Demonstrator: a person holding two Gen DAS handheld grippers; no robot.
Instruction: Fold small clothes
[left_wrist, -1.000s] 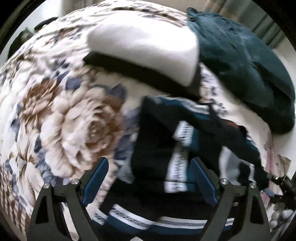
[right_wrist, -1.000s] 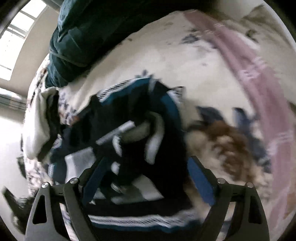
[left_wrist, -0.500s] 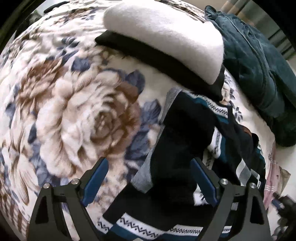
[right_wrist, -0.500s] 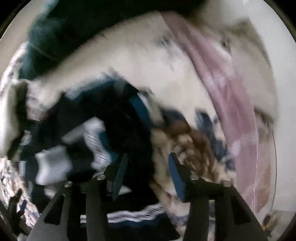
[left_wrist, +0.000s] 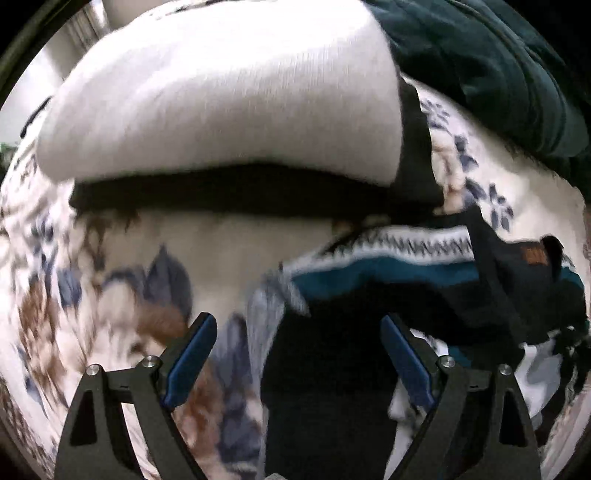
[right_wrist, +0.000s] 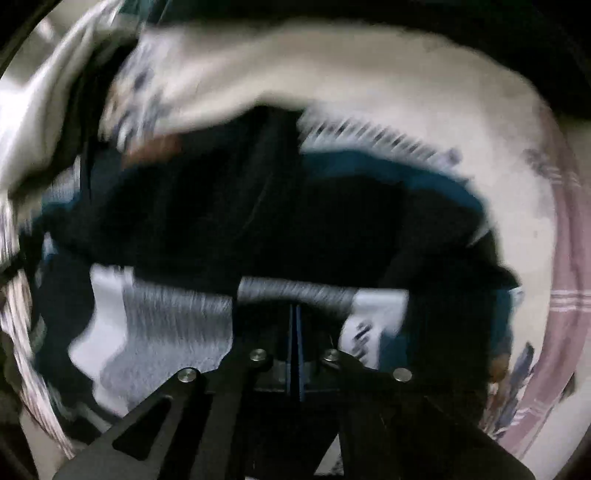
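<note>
Between spread left tool fingers: dark patterned garment.

Dark patterned garment is lying crumpled on floral bedspread: black body w/ teal band & white zigzag-trim stripe, small orange tag near rt end. Unfolded, bunched. In rt wrist view, same garment is showing black, teal, white/grey panels; blurred. Folded white piece is sitting atop folded black piece, just behind it.
</note>
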